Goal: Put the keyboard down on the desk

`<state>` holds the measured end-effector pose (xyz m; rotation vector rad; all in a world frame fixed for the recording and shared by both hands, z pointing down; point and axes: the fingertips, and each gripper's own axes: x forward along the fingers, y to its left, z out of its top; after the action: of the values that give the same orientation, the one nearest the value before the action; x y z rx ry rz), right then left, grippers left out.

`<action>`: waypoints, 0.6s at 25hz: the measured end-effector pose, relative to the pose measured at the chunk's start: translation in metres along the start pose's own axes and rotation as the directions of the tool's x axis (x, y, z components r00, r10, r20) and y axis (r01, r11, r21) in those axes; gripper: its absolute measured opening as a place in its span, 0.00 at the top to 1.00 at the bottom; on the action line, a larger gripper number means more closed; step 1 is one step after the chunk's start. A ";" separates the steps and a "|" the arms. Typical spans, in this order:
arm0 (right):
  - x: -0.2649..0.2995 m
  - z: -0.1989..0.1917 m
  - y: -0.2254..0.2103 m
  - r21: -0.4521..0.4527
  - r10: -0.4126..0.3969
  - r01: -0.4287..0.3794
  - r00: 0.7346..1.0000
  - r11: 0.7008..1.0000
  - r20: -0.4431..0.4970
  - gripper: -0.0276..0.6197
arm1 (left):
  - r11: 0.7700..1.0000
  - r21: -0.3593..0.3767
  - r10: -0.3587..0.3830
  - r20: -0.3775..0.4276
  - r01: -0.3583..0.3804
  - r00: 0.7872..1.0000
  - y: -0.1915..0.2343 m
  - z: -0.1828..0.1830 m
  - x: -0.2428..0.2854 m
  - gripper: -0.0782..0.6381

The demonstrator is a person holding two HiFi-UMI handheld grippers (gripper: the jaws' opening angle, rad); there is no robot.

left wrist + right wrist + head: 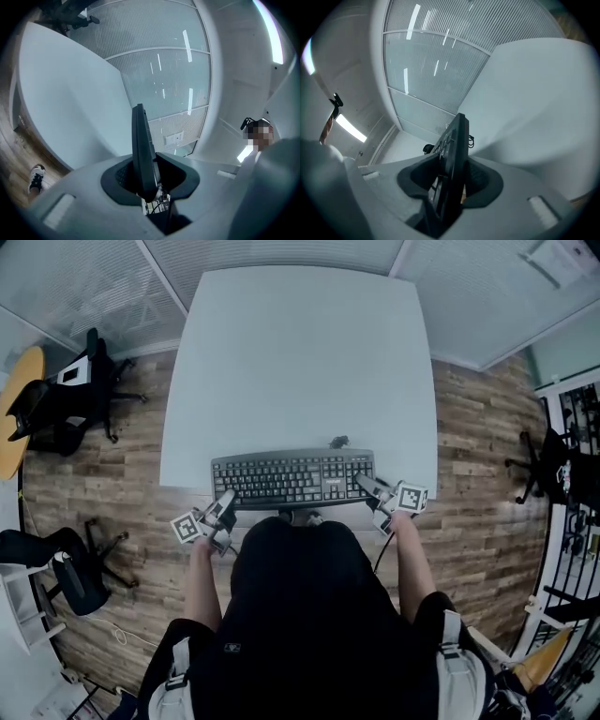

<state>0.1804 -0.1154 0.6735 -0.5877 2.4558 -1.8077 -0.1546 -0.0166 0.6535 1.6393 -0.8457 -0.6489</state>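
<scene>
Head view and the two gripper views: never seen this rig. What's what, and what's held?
No robot: a person holds a gripper in each hand. The head view looks down from a camera on the person's head; each gripper view comes from a camera riding on that gripper, looking along its jaws. The left gripper and right gripper each clamp one end of a black keyboard, seen edge-on in both gripper views. It is at the near edge of a white desk; whether it rests there I cannot tell.
</scene>
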 end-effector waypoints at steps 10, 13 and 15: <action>0.054 0.040 -0.009 0.000 -0.031 0.031 0.998 1.000 0.046 0.73 | 1.000 -0.007 -0.005 -0.041 0.005 0.999 0.030 0.069 0.033 0.77; 0.068 0.051 -0.012 -0.014 -0.051 0.051 0.998 0.999 0.048 0.73 | 1.000 0.001 0.002 -0.058 -0.002 0.998 0.039 0.085 0.040 0.77; 0.080 0.058 -0.012 -0.005 -0.053 0.053 0.997 0.999 0.051 0.73 | 1.000 0.010 0.002 -0.066 -0.002 0.998 0.046 0.097 0.044 0.77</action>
<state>0.1234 -0.1967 0.6811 -0.6967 2.4363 -1.7806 -0.2133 -0.1139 0.6770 1.6595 -0.8032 -0.5867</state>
